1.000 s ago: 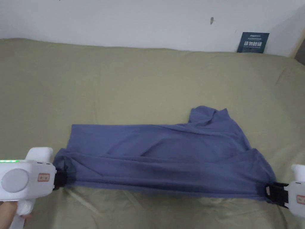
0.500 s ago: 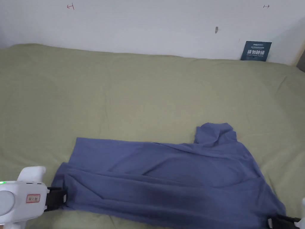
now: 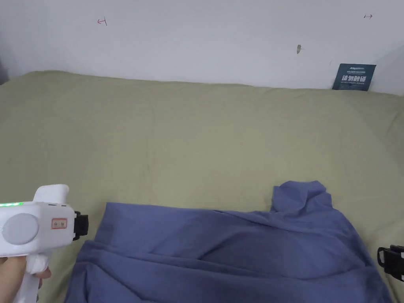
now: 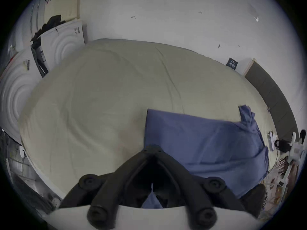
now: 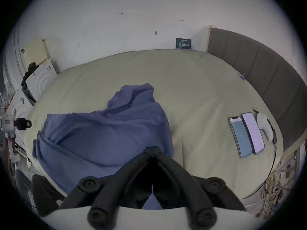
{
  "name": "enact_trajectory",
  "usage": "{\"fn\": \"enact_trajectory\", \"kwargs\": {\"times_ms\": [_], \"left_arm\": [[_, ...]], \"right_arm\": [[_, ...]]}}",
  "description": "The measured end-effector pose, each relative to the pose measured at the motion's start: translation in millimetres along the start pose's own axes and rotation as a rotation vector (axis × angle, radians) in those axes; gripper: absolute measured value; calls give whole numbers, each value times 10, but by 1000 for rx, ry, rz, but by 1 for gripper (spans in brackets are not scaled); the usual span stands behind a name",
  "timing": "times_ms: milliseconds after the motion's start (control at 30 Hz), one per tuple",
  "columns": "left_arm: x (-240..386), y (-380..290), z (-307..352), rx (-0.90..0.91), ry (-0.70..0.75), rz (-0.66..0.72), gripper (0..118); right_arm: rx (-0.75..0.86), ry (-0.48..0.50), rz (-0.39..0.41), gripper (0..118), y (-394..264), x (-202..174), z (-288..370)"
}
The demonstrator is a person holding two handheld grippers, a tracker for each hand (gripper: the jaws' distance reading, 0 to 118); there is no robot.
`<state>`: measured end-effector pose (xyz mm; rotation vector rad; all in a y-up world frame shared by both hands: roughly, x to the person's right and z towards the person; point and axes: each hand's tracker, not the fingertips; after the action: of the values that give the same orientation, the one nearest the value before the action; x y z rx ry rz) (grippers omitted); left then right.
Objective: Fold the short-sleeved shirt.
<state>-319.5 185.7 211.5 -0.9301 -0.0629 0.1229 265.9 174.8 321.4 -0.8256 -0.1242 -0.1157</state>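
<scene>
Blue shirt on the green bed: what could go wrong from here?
The blue short-sleeved shirt lies wrinkled, its far sleeve bunched, so a fold may set crooked. Its near part seems to droop over the edge of the olive bed sheet and could slide off. Two phones lie nearby; a sweep might hit them.

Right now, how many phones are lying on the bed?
2. Both lie side by side on the bed, right of the blue shirt in the right gripper view: a bluish-screened phone and a paler-screened phone touching its far side. Others could be hidden under the shirt.
</scene>
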Motion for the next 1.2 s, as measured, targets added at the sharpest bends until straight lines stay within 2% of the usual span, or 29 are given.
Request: {"fn": "enact_trajectory", "kwargs": {"times_ms": [67, 100, 133, 167, 200, 333, 400, 467, 600, 633, 667, 700, 733, 833, 867, 900, 933, 967, 1033, 1133, 1167, 1200], "left_arm": [[72, 154, -200, -11, 11, -7, 1], [91, 220, -305, -21, 12, -6, 11], [104, 285, -431, -29, 14, -6, 37], [120, 345, -576, -57, 26, -20, 89], [141, 393, -722, -91, 50, -25, 114], [178, 490, -1197, -132, 163, -76, 115], [194, 505, -1359, -145, 164, -80, 115], [218, 504, -1443, -162, 225, -128, 111], [267, 461, -1326, -157, 132, -101, 91], [303, 448, -1272, -150, 127, -93, 78], [354, 434, -1229, -136, 146, -121, 57], [381, 422, -1216, -135, 127, -152, 22], [391, 404, -1216, -132, 128, -159, 0], [367, 420, -1236, -144, 141, -168, 0], [352, 426, -1251, -149, 134, -155, 0], [334, 436, -1250, -151, 127, -141, 0], [313, 447, -1246, -151, 119, -128, 0], [295, 455, -1243, -154, 112, -121, 0], [322, 454, -1234, -155, 107, -120, 0], [316, 453, -1275, -158, 104, -125, 0], [310, 455, -1296, -159, 103, -124, 0], [306, 457, -1299, -160, 102, -121, 0]], "right_arm": [[-9, -16, 12, 0, 134, 3, -199], [-18, -17, 15, 0, 178, 11, -279], [-24, -20, 15, 0, 214, 17, -357], [-23, -24, 17, 0, 234, 2, -396], [-27, -24, 16, 0, 244, 5, -442], [-58, -22, 21, 0, 268, 64, -629], [-73, -23, 34, 0, 265, 88, -697], [-86, -31, 29, 0, 259, 109, -751], [-100, -31, 42, 0, 282, 163, -809], [-103, -29, 42, 0, 306, 178, -823], [-103, -32, 40, 0, 332, 183, -840], [-103, -33, 38, 0, 358, 226, -891], [-104, -33, 40, 0, 400, 232, -919], [-105, -36, 68, 0, 551, 198, -1038], [-103, -37, 73, 9, 611, 196, -1100], [-106, -39, 71, 37, 669, 199, -1165], [-134, -40, 63, 82, 725, 206, -1267], [-190, -39, 61, 118, 752, 223, -1397], [-187, -38, 73, 105, 773, 235, -1581], [-255, -112, 121, 101, 808, 225, -1847], [-260, -117, 126, 92, 809, 236, -1913], [-266, -118, 128, 77, 802, 237, -1935]]}}
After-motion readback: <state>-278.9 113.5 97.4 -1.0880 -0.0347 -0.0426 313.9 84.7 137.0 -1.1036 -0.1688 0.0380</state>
